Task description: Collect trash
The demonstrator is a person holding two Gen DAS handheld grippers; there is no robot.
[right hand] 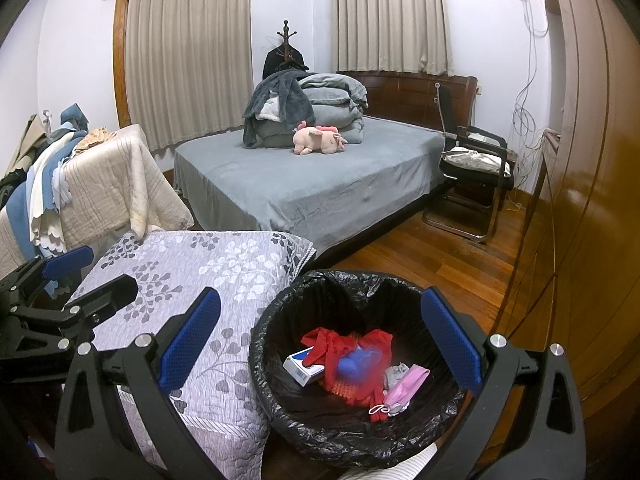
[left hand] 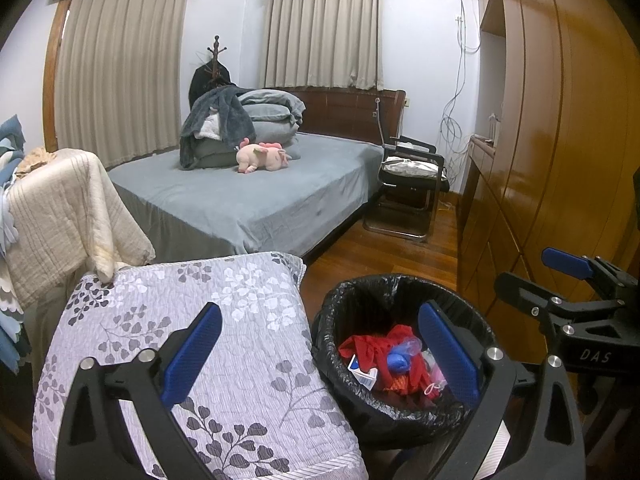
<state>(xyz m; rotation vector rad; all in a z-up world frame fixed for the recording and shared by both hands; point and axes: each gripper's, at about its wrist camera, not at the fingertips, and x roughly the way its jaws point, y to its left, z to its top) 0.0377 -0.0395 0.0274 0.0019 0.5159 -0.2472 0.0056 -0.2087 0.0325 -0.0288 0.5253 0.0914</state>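
Left gripper (left hand: pixel 320 356) gapes wide above a leaf-print quilt (left hand: pixel 208 344) and a black-lined trash bin (left hand: pixel 400 360) holding red netting (left hand: pixel 384 352)

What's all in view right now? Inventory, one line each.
Trash bin: 1, black liner, on floor beside quilt.
Red mesh bag: 1, in bin.
Small box: 1, white and blue, in bin.
Face mask: 1, pink, in bin.
Floral quilt: 1, lilac-grey, left of bin.
Bed: 1, grey cover, centre.
Plush toy: 1, pink, on bed.
Folded bedding: 1 pile, grey, by headboard.
Chair: 1, black, right of bed.
Curtains: 2 sets, beige.
Wardrobe: 1, wood, right.
Left gripper: open, empty.
Right gripper: open, empty, over bin.
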